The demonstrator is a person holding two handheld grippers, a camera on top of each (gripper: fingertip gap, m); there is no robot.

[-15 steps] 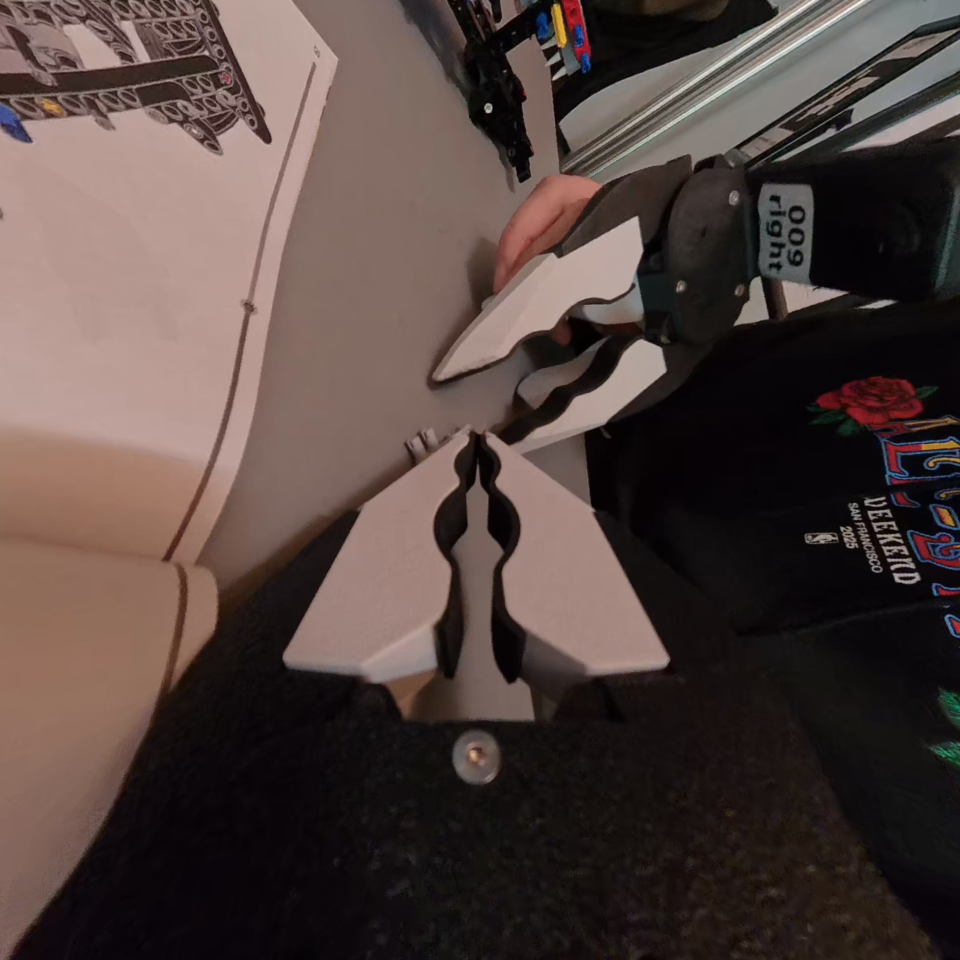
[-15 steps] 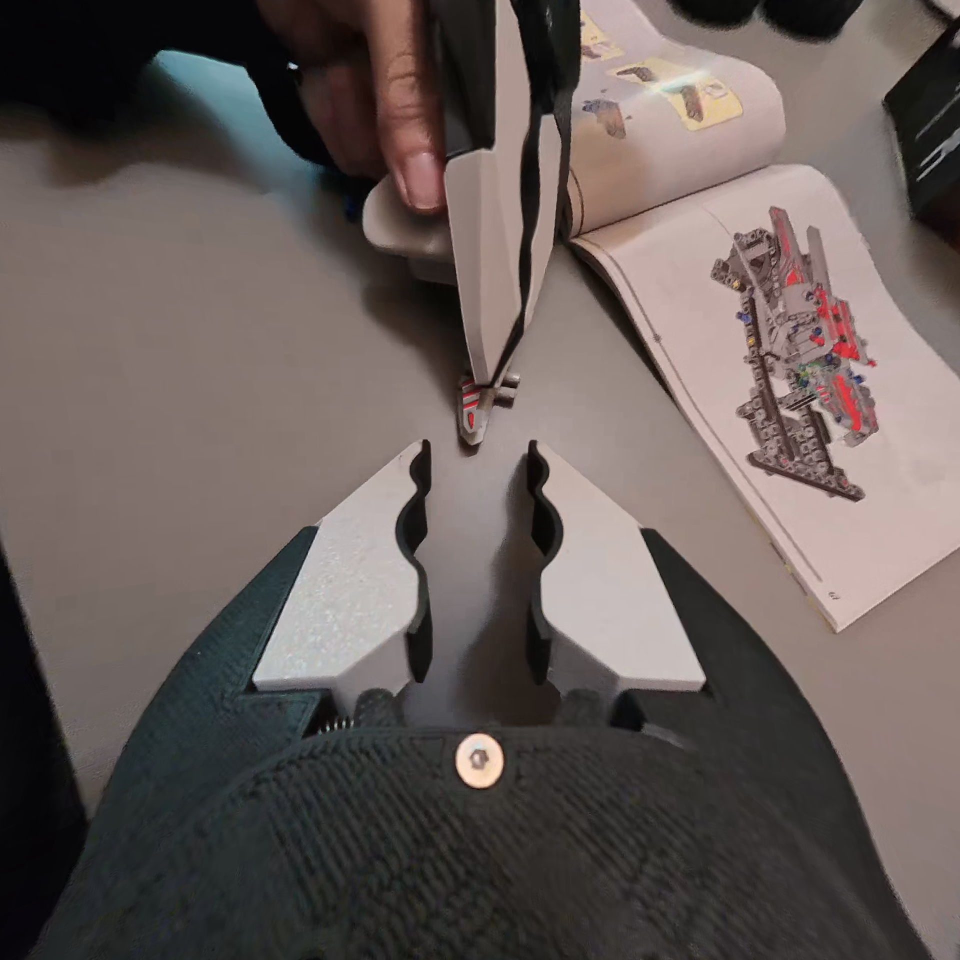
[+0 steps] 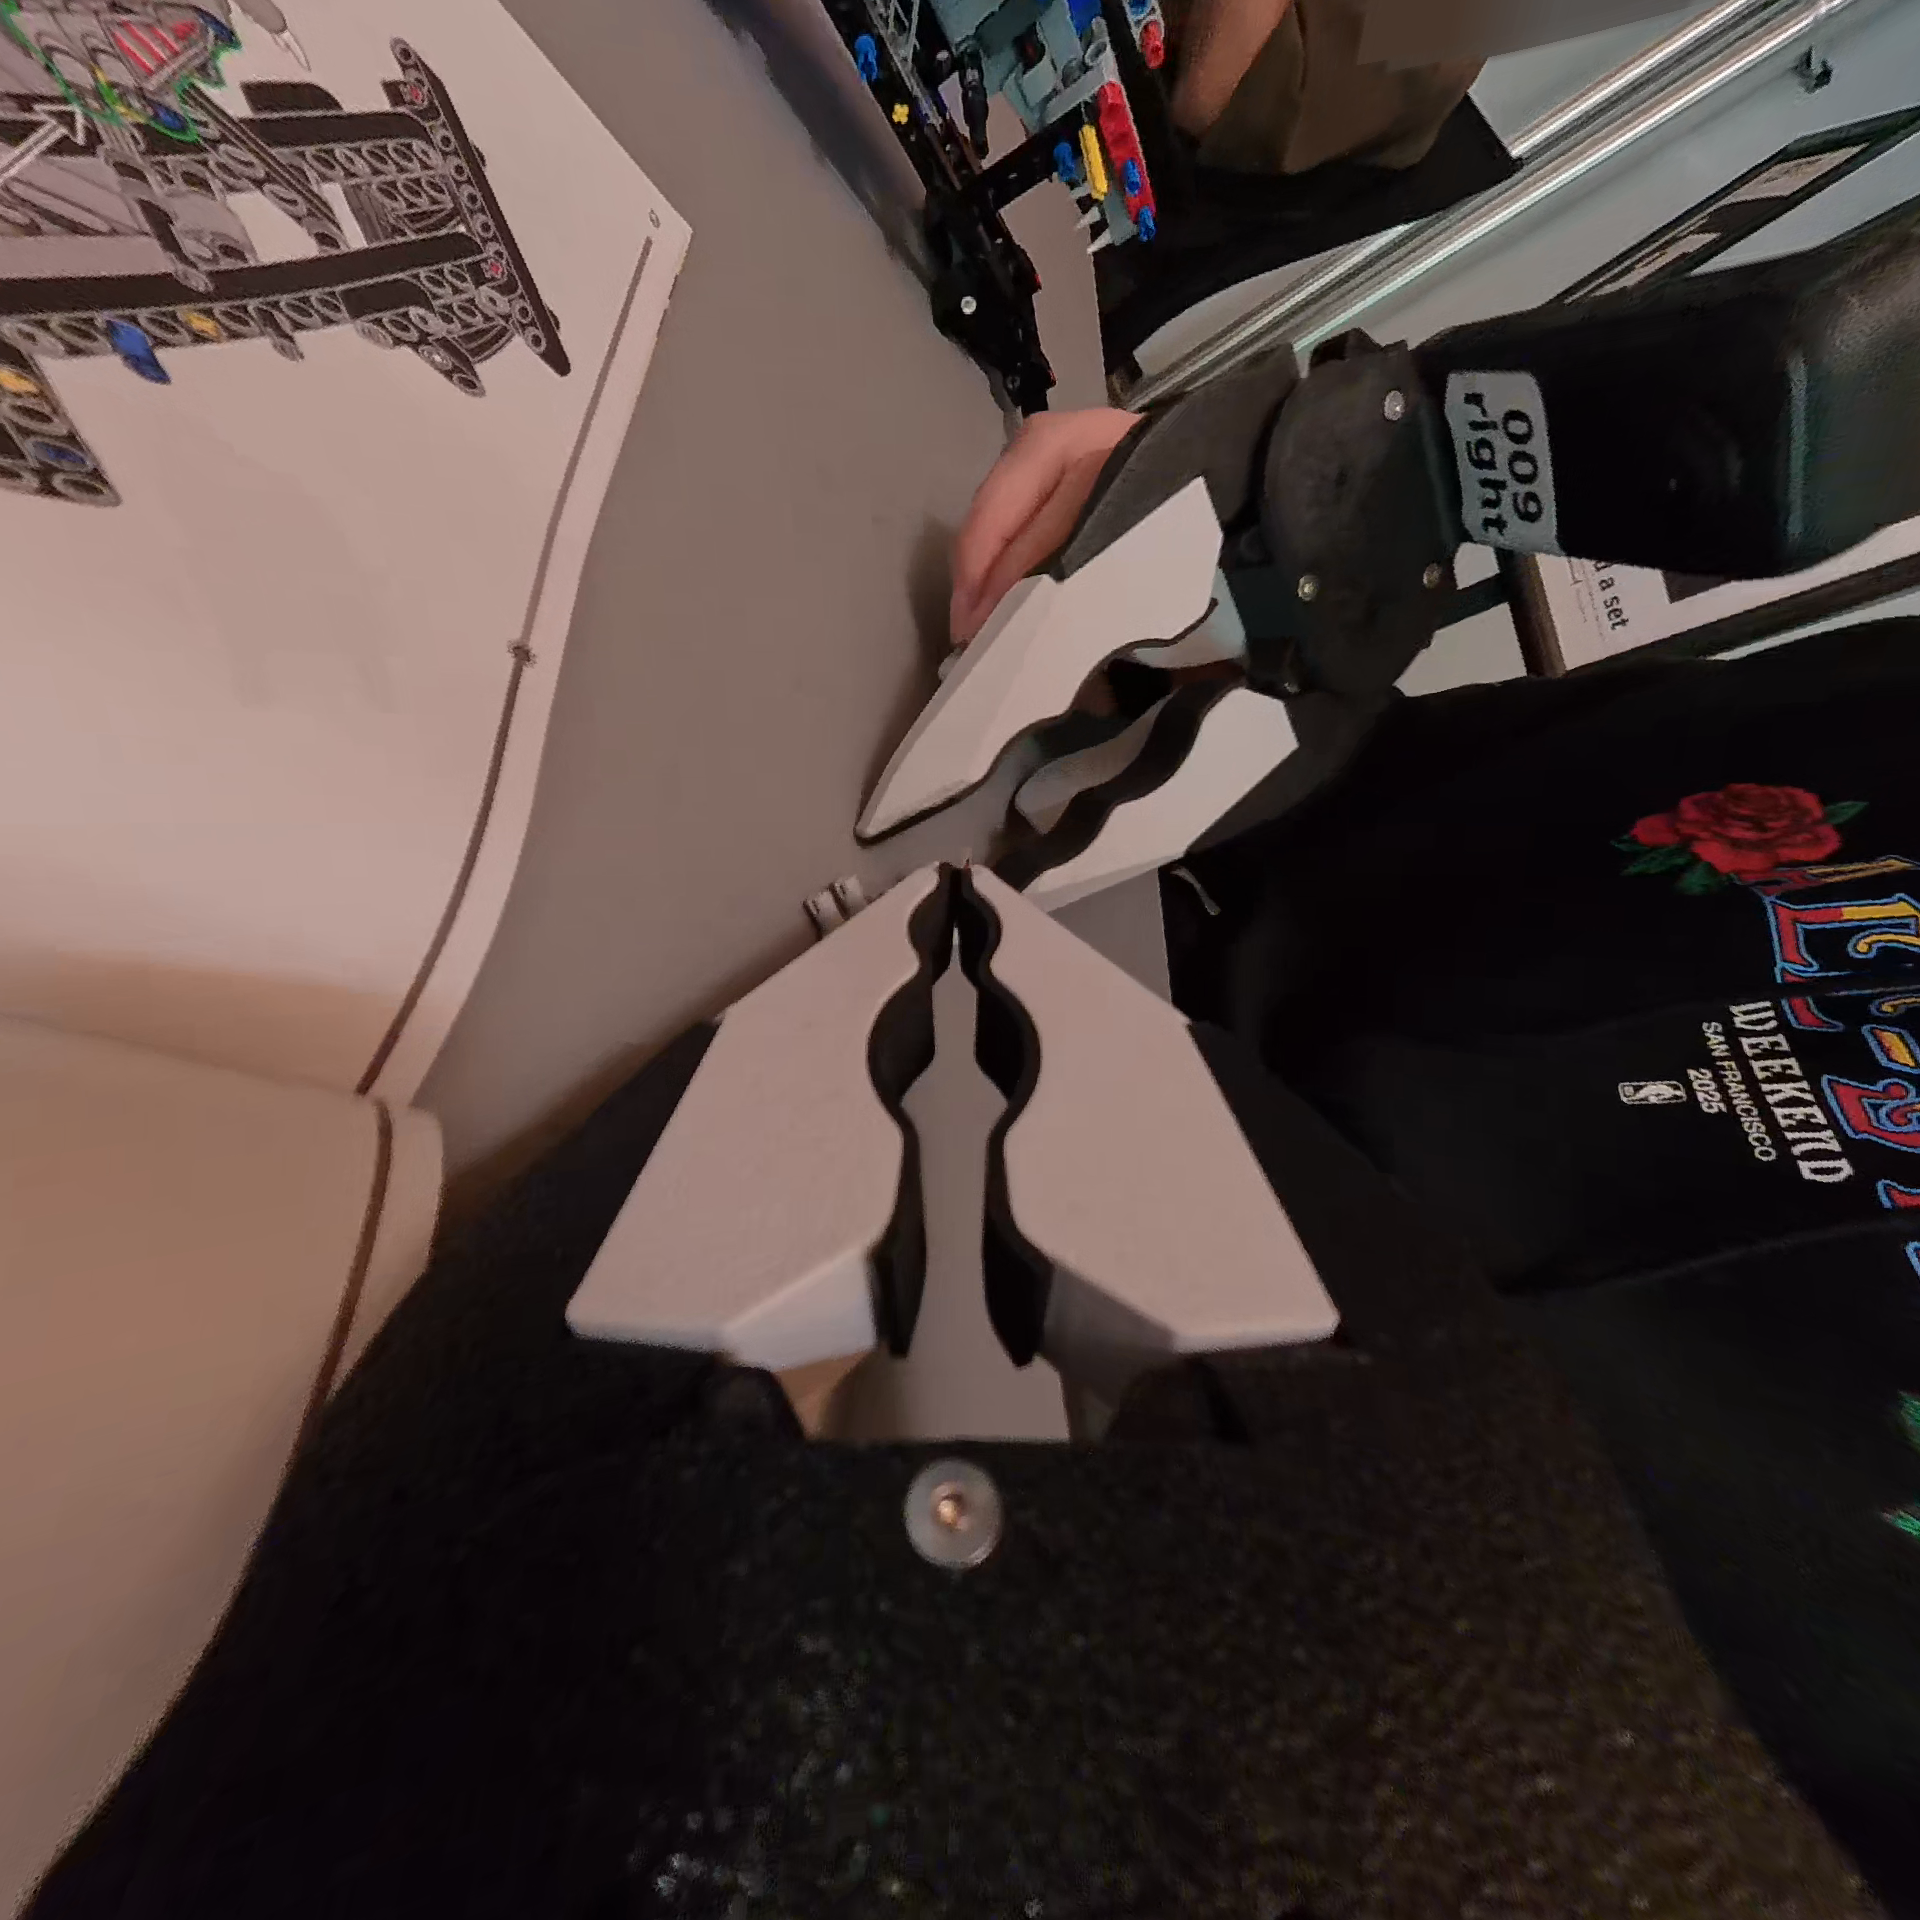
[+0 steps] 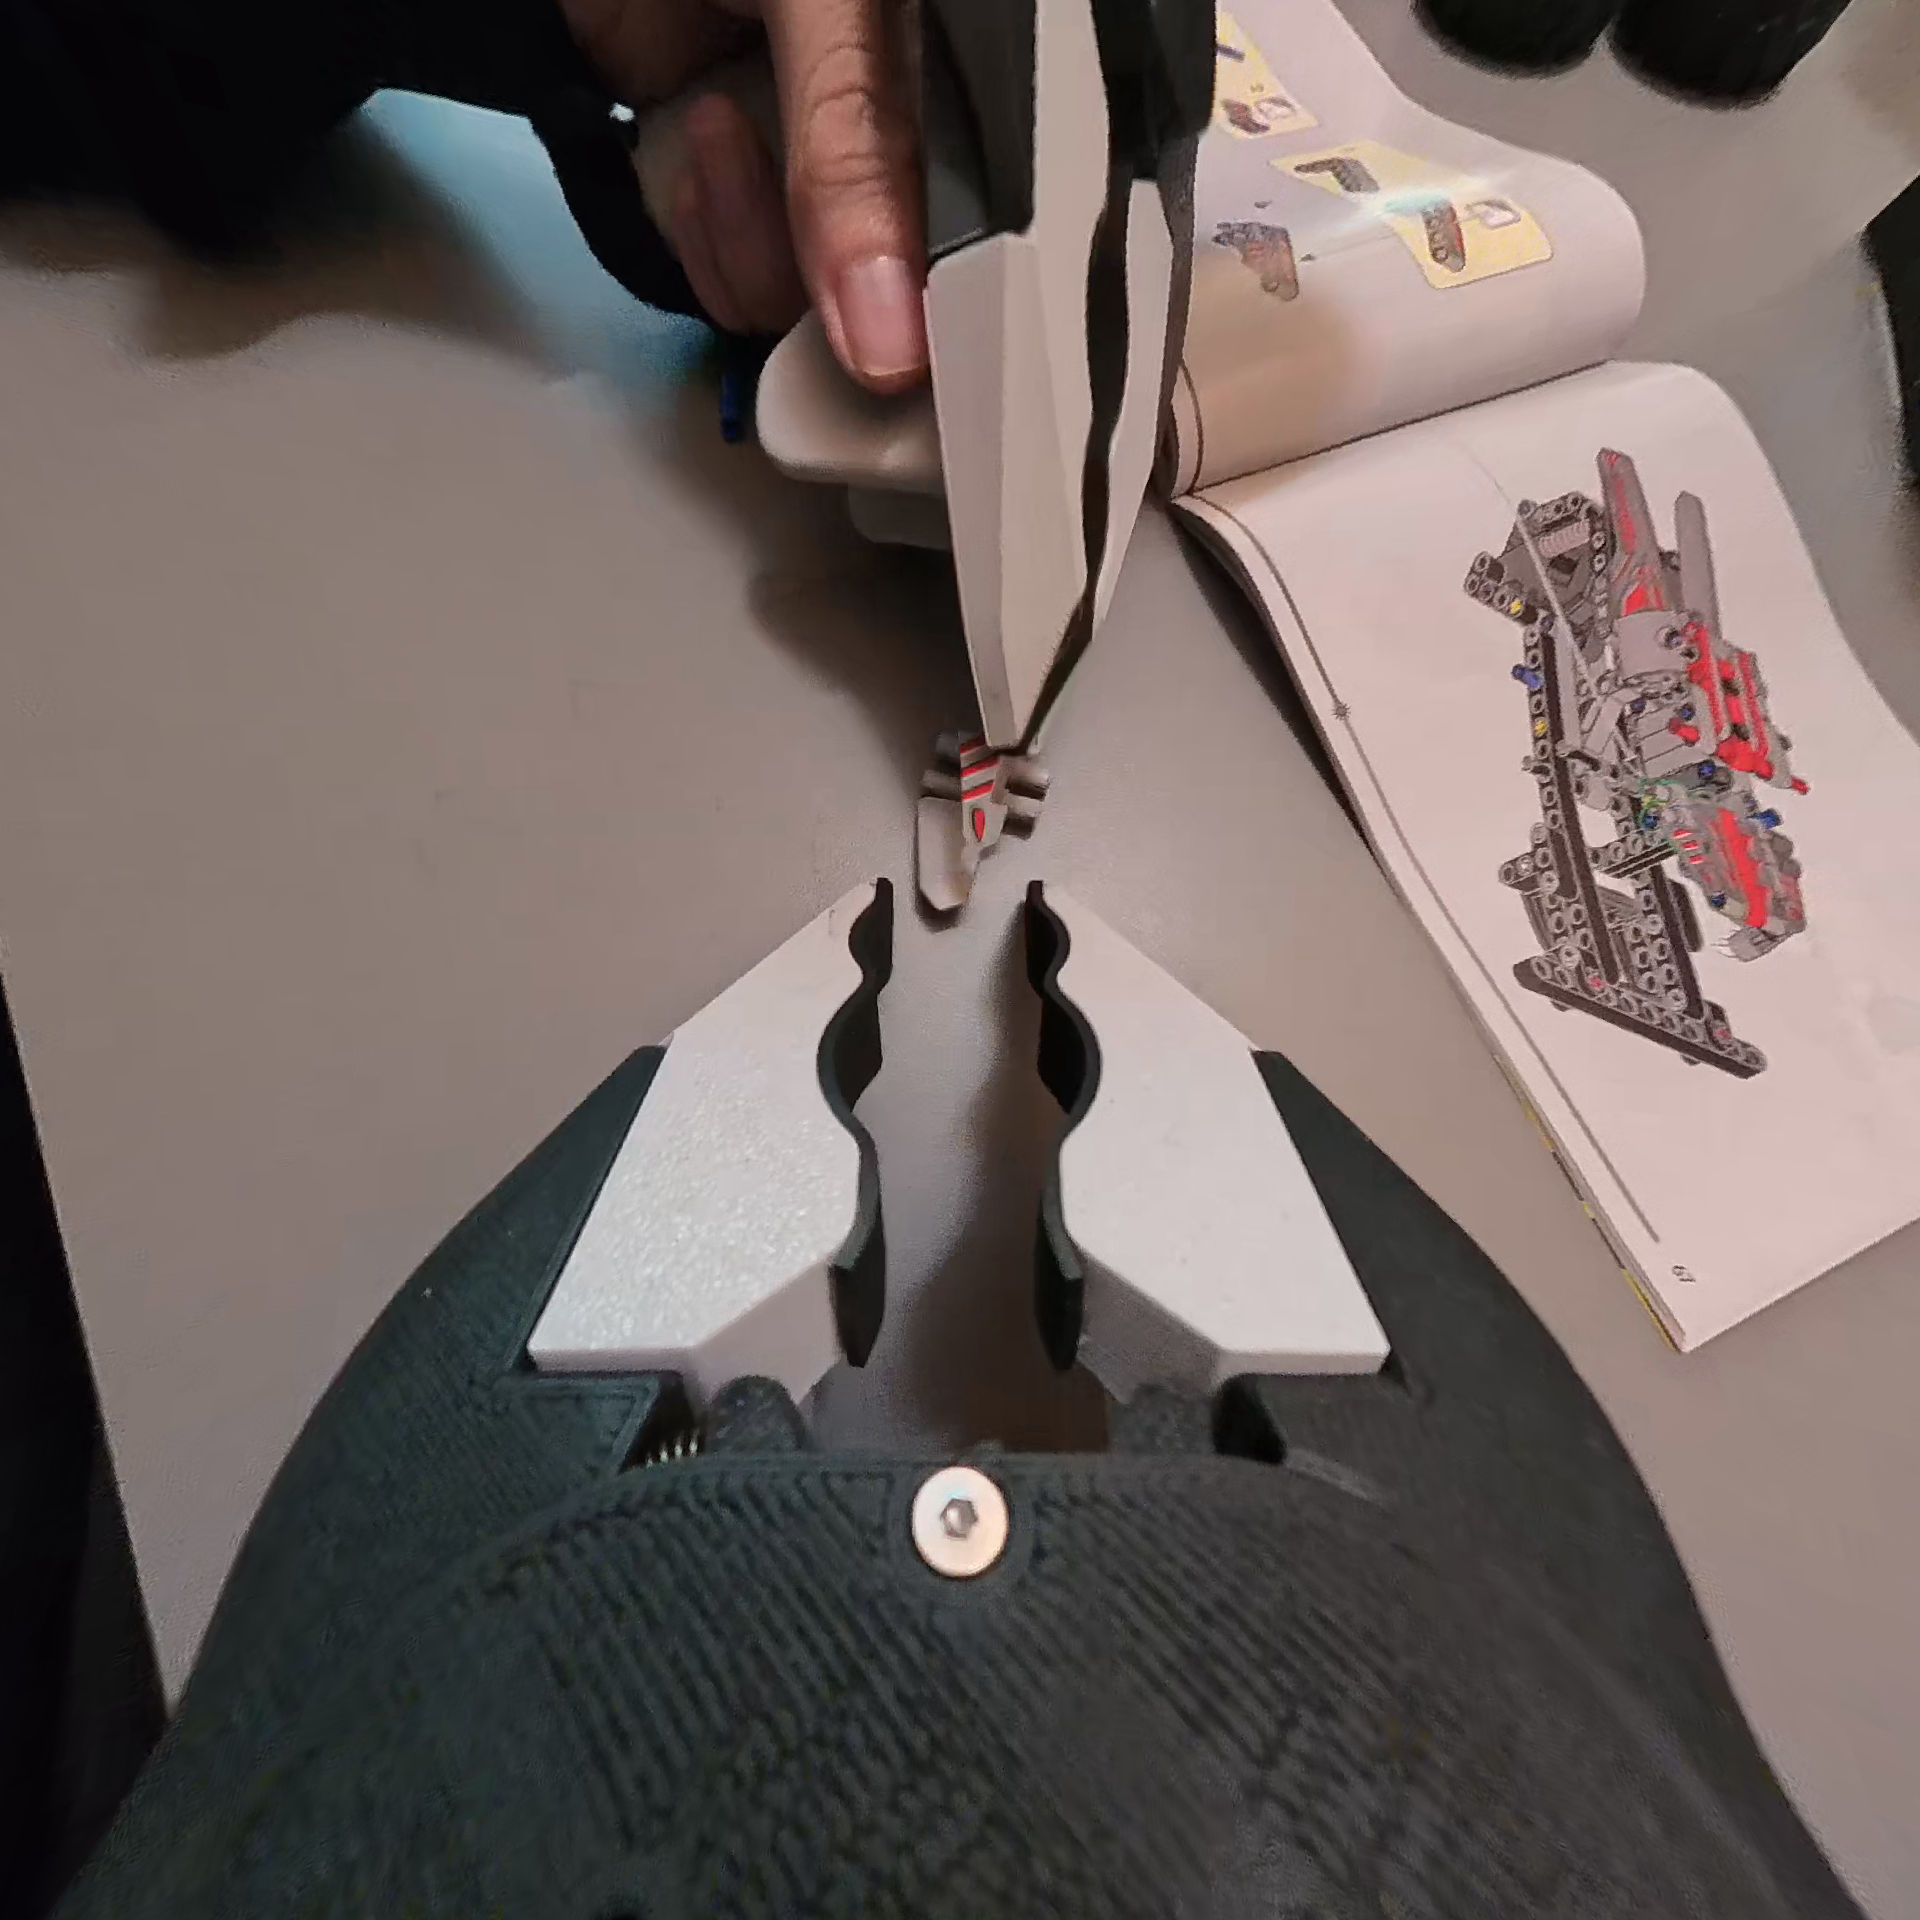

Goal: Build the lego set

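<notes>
Now the left gripper (image 4: 1013, 732) is pinching a small grey-red lego piece (image 4: 971, 821) w/ tips closed, over the grey table (image 4: 416, 727); right gripper (image 4: 956, 894) is waiting spread apart just beside it, booklet (image 4: 1558, 831) nearby.

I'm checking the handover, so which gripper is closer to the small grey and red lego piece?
Left. The left gripper is shut on the lego piece, pinching its top. The right gripper is open, its tips just short of the piece's lower end.

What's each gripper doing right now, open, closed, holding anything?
Left gripper: closed on the small grey and red lego piece.
Right gripper: open, holding nothing.
</notes>
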